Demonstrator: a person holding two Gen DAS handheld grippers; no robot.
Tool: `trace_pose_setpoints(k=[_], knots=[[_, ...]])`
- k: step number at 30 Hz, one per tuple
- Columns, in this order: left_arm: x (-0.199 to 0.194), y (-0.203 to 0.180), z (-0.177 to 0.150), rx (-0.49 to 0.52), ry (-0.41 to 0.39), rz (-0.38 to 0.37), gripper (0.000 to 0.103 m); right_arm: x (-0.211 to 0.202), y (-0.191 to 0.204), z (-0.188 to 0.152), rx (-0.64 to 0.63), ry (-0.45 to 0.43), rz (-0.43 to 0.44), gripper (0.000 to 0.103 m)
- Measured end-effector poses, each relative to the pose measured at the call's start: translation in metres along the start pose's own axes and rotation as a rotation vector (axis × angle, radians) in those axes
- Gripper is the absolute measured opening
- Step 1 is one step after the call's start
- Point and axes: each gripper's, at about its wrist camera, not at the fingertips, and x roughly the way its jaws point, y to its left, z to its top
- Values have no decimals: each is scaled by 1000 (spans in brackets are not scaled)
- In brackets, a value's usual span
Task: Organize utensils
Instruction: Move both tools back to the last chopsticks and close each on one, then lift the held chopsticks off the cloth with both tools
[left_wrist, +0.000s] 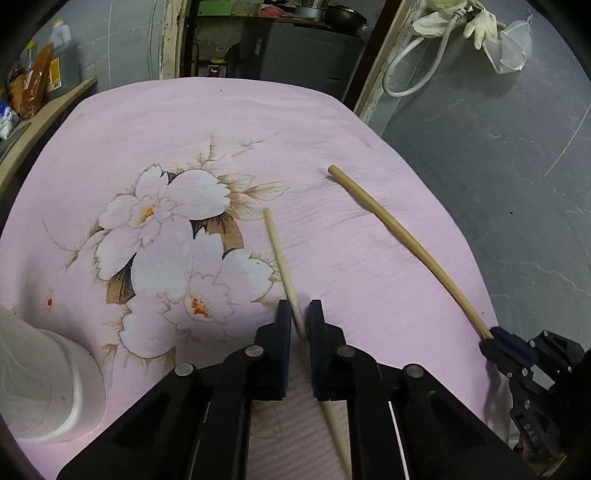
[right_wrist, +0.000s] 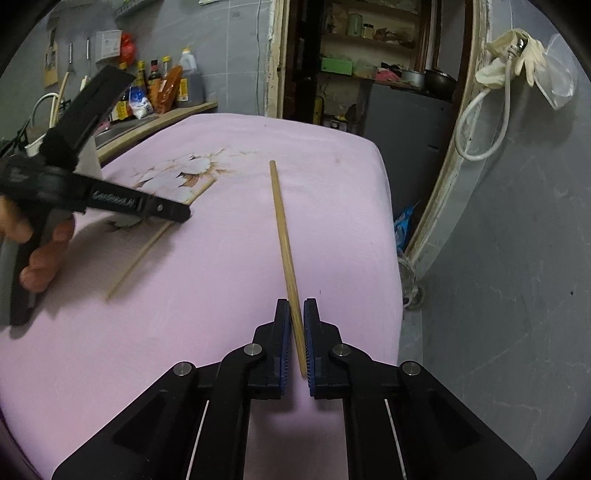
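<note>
Two wooden chopsticks lie over a pink flowered cloth (left_wrist: 332, 122). My left gripper (left_wrist: 298, 314) is shut on the first chopstick (left_wrist: 277, 247), which points away over the printed flowers. My right gripper (right_wrist: 294, 314) is shut on the near end of the second chopstick (right_wrist: 282, 236), which runs straight ahead. In the left wrist view the second chopstick (left_wrist: 399, 229) runs to the right gripper (left_wrist: 498, 338) at the lower right. In the right wrist view the left gripper (right_wrist: 184, 214) and the hand holding it are at the left, over the first chopstick (right_wrist: 147, 247).
A white cylindrical holder (left_wrist: 55, 384) stands at the lower left on the cloth. The cloth's right edge (right_wrist: 388, 221) drops to a grey tiled floor. A counter with bottles (right_wrist: 159, 92) is at the far left, shelves behind.
</note>
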Motion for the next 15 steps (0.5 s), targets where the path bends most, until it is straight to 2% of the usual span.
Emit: trace_pose_setpoints(k=[4, 8, 11, 15], knots=[[-6, 3, -5, 12, 12, -16, 5, 0, 0, 4, 0, 23, 28, 9], [-10, 7, -9, 24, 23, -33, 5, 12, 4, 16, -27, 45, 47, 20], [-12, 7, -11, 41, 21, -30, 5, 27, 4, 30, -44, 66, 56, 20], [-13, 6, -14, 68, 13, -24, 5, 51, -5, 56, -29, 106, 109, 20]])
